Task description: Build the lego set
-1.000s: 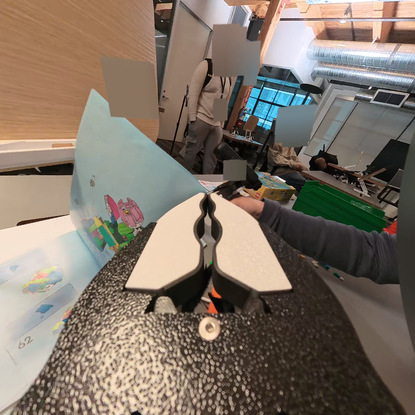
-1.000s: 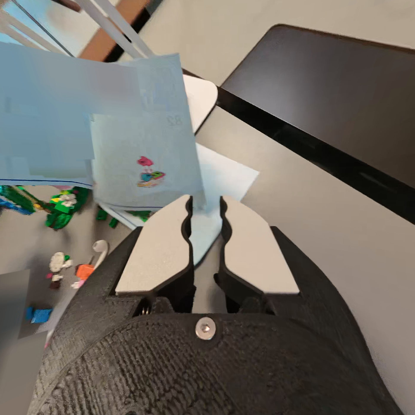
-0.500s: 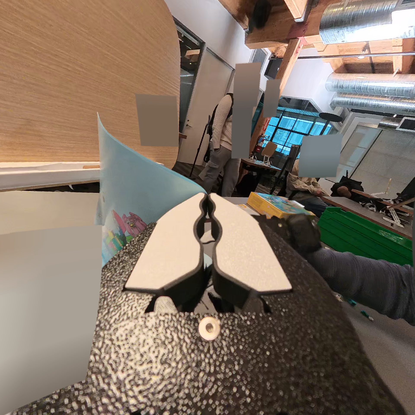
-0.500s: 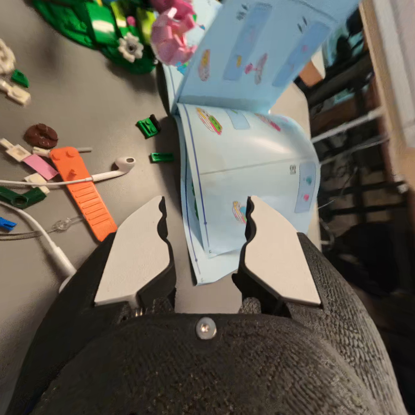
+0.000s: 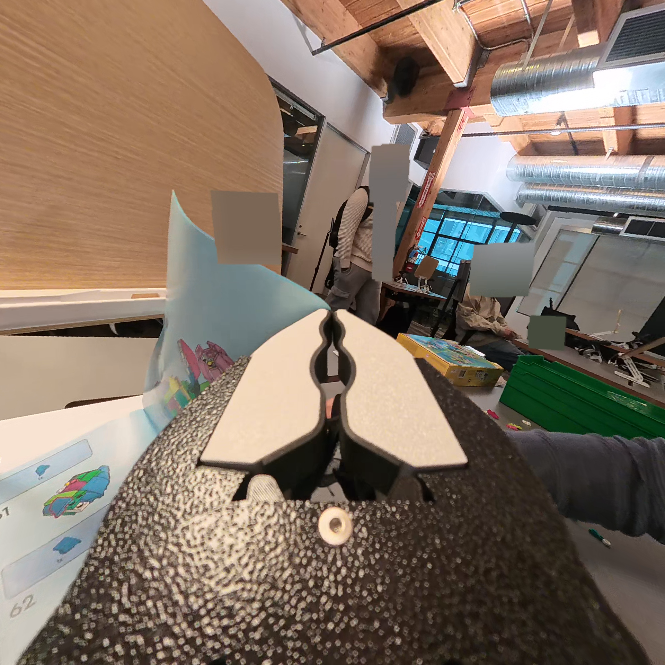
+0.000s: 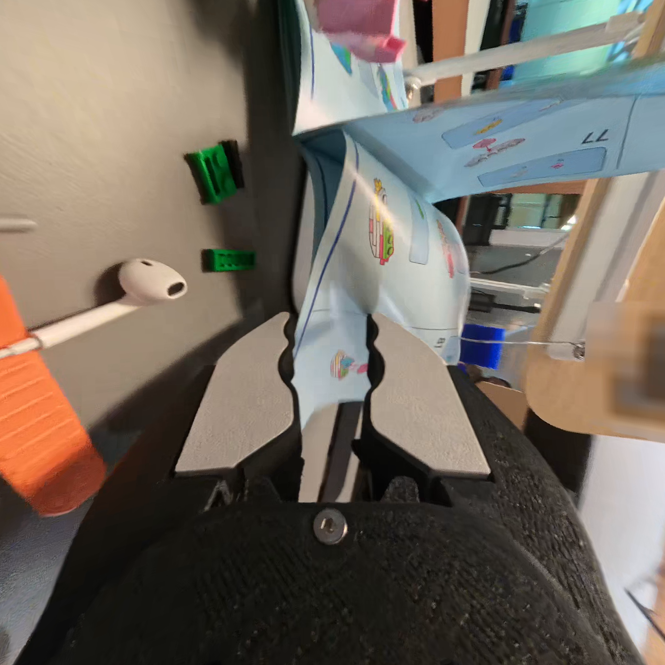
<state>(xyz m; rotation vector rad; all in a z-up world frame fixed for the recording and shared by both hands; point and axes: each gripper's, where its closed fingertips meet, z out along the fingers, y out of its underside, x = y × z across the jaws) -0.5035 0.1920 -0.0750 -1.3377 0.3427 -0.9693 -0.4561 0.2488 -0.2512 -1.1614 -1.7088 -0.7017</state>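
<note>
Seen from the right wrist, an orange ribbed plastic brick separator (image 6: 39,414) lies farthest left of the light-blue paper instruction booklet (image 6: 378,259) on the grey tabletop (image 6: 108,108), then a white wired earbud (image 6: 151,279), then two small green lego pieces (image 6: 216,176) (image 6: 228,259) just beside the booklet's spine. The right gripper (image 6: 329,333), its jaws wide apart half a second ago, has narrowed them around the booklet's lower page edge, though whether they pinch the paper cannot be told. A blurred pink lego build (image 6: 360,25) sits at the booklet's top. From the left wrist, a booklet page (image 5: 223,309) stands curled upright left of the left gripper (image 5: 331,318), whose jaws remain closed, tips touching, holding nothing visible. A grey-sleeved arm (image 5: 590,478) now reaches in lower, right of the booklet, before a yellow lego box (image 5: 449,363) and stacked green plastic bins (image 5: 583,399).
</note>
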